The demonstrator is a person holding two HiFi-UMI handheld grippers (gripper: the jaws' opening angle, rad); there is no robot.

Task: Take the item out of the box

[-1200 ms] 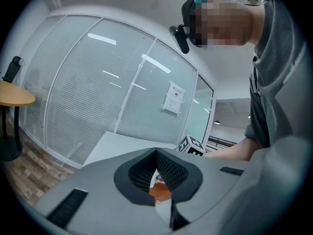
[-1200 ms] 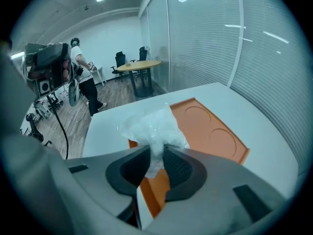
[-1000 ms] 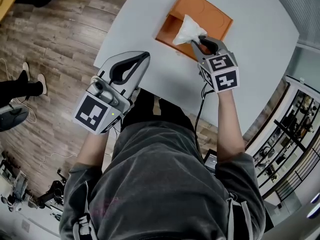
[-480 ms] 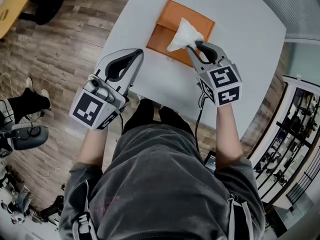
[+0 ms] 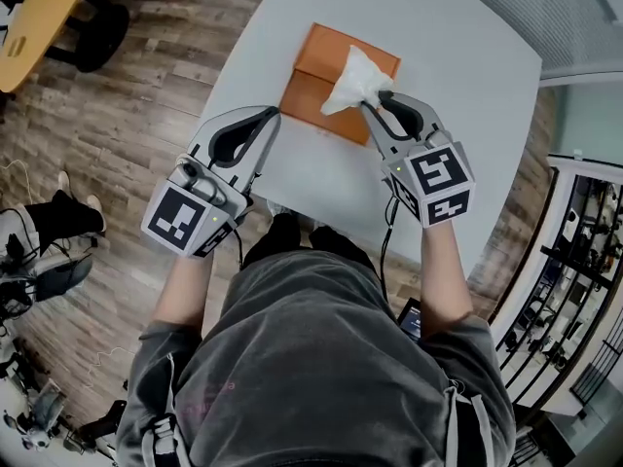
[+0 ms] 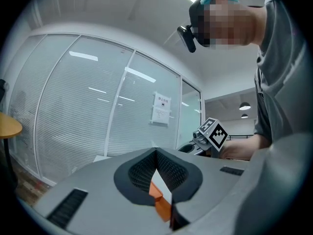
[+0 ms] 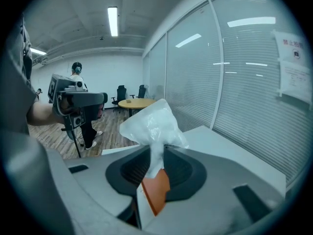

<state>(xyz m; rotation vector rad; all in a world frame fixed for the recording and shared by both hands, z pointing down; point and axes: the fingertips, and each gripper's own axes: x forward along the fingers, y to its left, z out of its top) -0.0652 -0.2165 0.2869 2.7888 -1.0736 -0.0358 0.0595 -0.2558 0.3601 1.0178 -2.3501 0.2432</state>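
Two hand-held grippers, one orange box and one white plastic bag made up the scene we saw on a single white bench. The right gripper was closed on the bag, pinching its crumpled neck between the pads so that the rest puffed out beyond the jaw tips. The bag sat over the right part of the box, and we could not tell whether any of it touched the box. The box lay flat near the middle of the bench. The left gripper pointed towards the box's near left corner with its jaw tips brought together and nothing between them. Each gripper carried one cube with black-and-white square markers. The bench stood on a wood-plank floor in an office walled with glass panels and lowered blinds. One round yellow table stood further off, and one bystander's legs showed at the left edge. One printed notice hung on the glass, its writing too small for us to read.
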